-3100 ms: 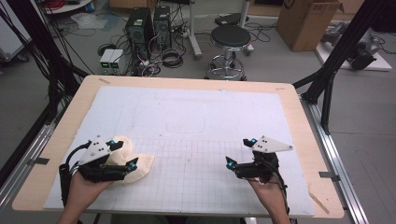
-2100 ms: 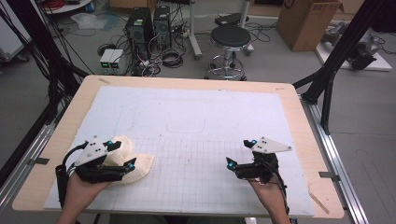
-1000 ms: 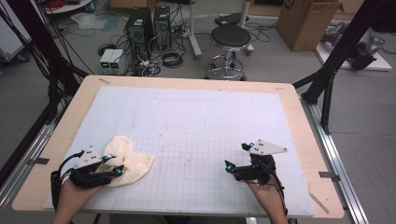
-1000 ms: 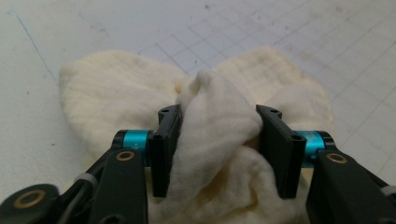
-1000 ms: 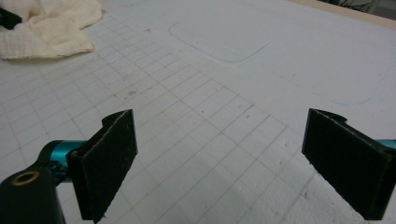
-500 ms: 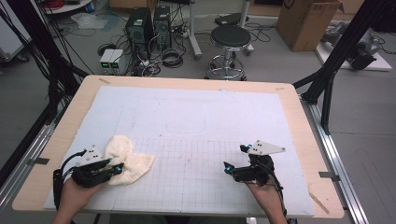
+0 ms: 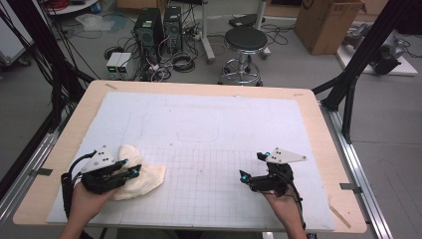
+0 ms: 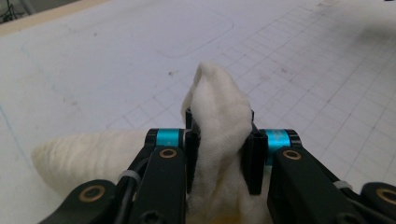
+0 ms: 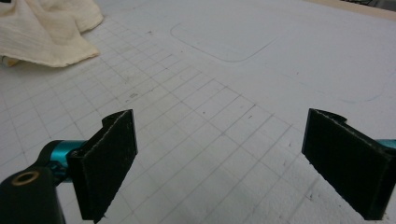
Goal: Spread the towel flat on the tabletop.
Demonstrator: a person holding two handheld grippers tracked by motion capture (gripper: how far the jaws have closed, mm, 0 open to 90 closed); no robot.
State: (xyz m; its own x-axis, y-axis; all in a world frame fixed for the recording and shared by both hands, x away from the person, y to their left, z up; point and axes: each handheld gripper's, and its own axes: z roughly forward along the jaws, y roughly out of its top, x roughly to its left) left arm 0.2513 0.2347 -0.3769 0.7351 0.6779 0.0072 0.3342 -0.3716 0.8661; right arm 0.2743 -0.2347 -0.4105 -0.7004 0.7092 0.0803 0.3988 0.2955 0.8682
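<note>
A wooden table (image 7: 318, 107) carries a white gridded mat (image 7: 209, 134), with a stool (image 7: 245, 40) and computer boxes (image 7: 157, 25) on the floor behind. At the near left corner of the mat lies a cream cloth (image 7: 142, 177) — the left claw (image 8: 220, 154) has just been closing and now pinches a bunched fold of it. The right claw (image 9: 219, 163) hovers over bare grid, jaws wide apart, holding nothing.

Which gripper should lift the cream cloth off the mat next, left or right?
Left. The left gripper is already shut on a bunched fold of the crumpled cream cloth. The right gripper rests open over bare gridded white mat, well apart from the cloth.
</note>
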